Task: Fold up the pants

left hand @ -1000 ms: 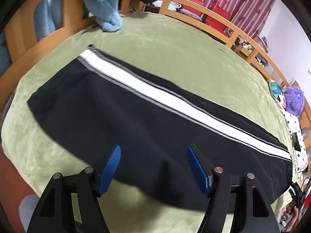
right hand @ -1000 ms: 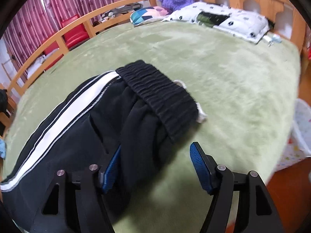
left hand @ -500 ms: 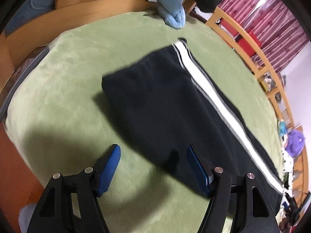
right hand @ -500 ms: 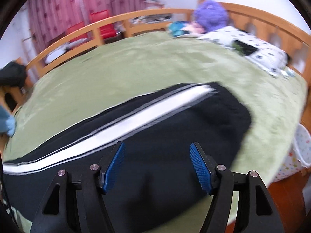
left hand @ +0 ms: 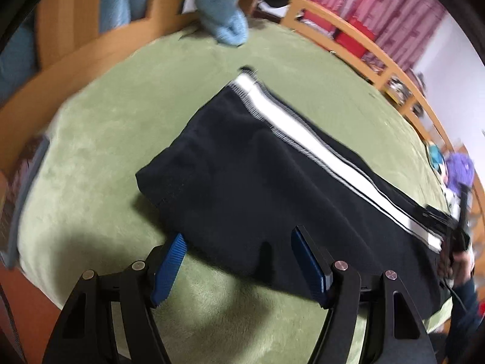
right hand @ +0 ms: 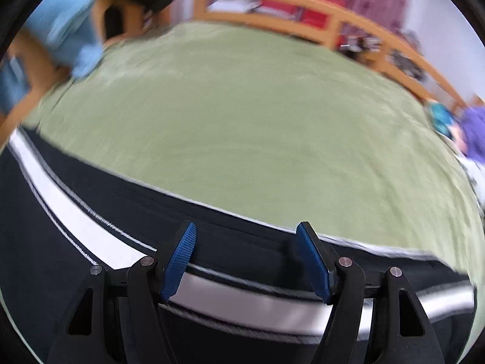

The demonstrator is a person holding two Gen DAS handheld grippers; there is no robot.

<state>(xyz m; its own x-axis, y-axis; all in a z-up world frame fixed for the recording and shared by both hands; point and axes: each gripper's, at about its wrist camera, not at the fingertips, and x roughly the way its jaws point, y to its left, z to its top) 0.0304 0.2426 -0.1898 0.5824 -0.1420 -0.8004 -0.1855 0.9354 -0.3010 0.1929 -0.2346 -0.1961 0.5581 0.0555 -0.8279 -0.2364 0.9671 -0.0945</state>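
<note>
A pair of black pants (left hand: 260, 188) lies flat on a bed covered with a green blanket (left hand: 103, 127). The pants are stretched out lengthwise, with a broad white stripe (left hand: 306, 139) edged in grey stitching running along the side farther from the person. The leg end sits toward the foot of the bed, and the other end runs off toward the pillows.

The left gripper (left hand: 236, 261) hovers low over the near edge of the pants by the leg end. Its 2 blue pads stand apart, with black cloth and a strip of green blanket showing between them; they press on nothing.

The right gripper (right hand: 245, 257) is farther along the pants, over the white stripe (right hand: 78, 224). Its 2 blue pads (right hand: 312, 261) are also apart and clamp nothing; the stripe and black cloth pass below them. This view is smeared with motion blur, so fine detail is lost.

In the left view, at the far right edge, a dark handheld tool (left hand: 454, 236) and part of a person's dark sleeve (left hand: 466, 309) meet the pants' far end.

A light blue fleece (left hand: 221, 3) hangs over the wooden bed frame (left hand: 357, 39) at the foot. Red curtains (left hand: 394, 9) hang beyond the side rail. A purple plush toy (left hand: 460, 170) sits near the head of the bed.
</note>
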